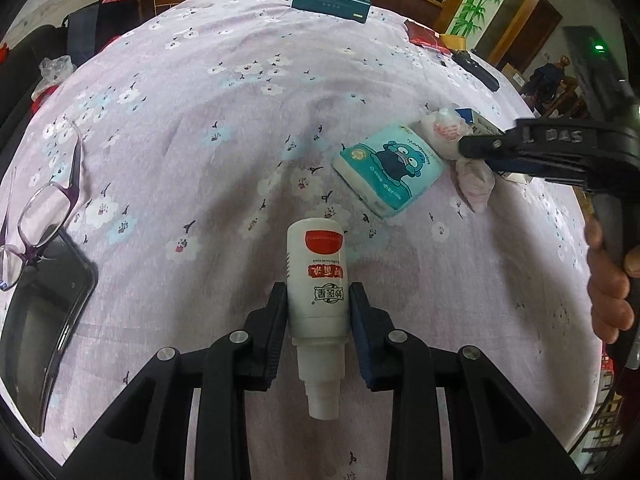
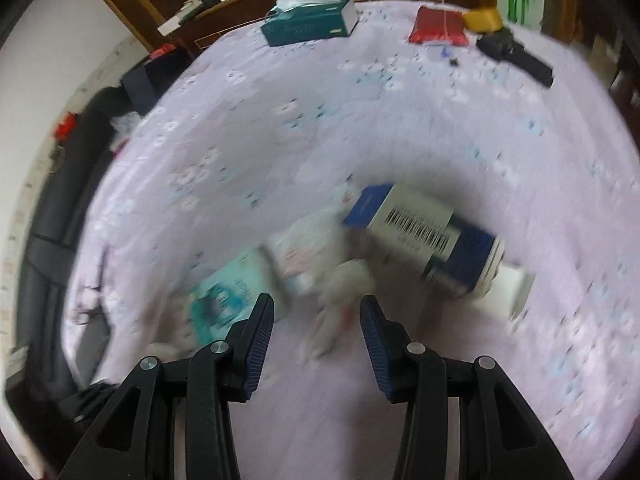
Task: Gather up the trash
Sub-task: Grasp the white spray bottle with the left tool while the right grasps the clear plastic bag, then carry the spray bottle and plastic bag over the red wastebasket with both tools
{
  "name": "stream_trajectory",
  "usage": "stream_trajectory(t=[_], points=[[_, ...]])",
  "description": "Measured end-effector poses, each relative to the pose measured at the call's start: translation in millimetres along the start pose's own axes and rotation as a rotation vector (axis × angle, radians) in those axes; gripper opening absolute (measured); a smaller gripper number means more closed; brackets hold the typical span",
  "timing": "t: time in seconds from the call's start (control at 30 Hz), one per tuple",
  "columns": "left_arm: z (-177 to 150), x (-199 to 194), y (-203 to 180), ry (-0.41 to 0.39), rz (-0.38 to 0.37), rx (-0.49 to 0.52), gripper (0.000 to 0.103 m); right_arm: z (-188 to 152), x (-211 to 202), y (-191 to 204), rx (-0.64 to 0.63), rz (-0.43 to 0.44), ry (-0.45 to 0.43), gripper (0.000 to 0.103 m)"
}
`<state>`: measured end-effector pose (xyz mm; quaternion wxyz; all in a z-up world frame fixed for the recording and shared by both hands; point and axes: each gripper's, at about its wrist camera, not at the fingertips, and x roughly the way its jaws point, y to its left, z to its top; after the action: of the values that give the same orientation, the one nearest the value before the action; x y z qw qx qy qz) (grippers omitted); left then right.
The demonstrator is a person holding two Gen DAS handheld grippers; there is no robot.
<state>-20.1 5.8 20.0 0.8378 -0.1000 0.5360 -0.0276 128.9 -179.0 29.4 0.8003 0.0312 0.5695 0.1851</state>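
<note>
A white bottle (image 1: 318, 280) with a red label lies on the flowered purple cloth (image 1: 200, 140), nozzle toward the camera. My left gripper (image 1: 319, 306) is shut on its body, a pad pressing each side. My right gripper (image 2: 317, 302) is open and hovers low over a crumpled white wad (image 2: 344, 280); nothing touches its pads. This view is blurred. Beside the wad lie a blue and white barcoded box (image 2: 424, 236) and a teal cartoon tissue pack (image 2: 218, 300). In the left wrist view the right gripper (image 1: 480, 148) reaches in from the right over the crumpled wrappers (image 1: 448, 132), next to the tissue pack (image 1: 394, 168).
Purple glasses (image 1: 36, 216) rest on a dark phone (image 1: 40, 320) at the left edge. A green tissue box (image 1: 330, 0), a red packet (image 2: 438, 26) and a black remote (image 2: 516, 58) lie at the far side. A hand (image 1: 608, 280) holds the right gripper's handle.
</note>
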Motion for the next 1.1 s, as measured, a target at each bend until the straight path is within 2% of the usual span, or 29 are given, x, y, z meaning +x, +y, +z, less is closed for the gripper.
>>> stream_trajectory(t=[0.13,0.2,0.23,0.43,0.67,1.1], points=[[0,0,-1,-0.014,0.008,0.008,0.029,-2,14,-8,0.018,-0.026,0.031,0.048],[-1,-1,-2,-0.025,0.012,0.02,0.029,-5,14,-11,0.028,-0.018,0.032,0.032],[-2,-1,-3,-0.028,0.015,0.023,0.029,-7,12,-12,0.03,-0.018,0.029,0.03],[-3,-13,-11,-0.072,0.012,0.037,0.029,-31,-27,-12,0.059,0.009,-0.029,0.03],[-14,-27,-35,-0.092,0.009,0.09,0.029,-86,-75,-9,0.102,0.015,-0.084,0.03],[-43,-64,-106,-0.132,-0.044,0.23,0.029,-169,-141,-43,0.257,0.027,-0.141,0.03]])
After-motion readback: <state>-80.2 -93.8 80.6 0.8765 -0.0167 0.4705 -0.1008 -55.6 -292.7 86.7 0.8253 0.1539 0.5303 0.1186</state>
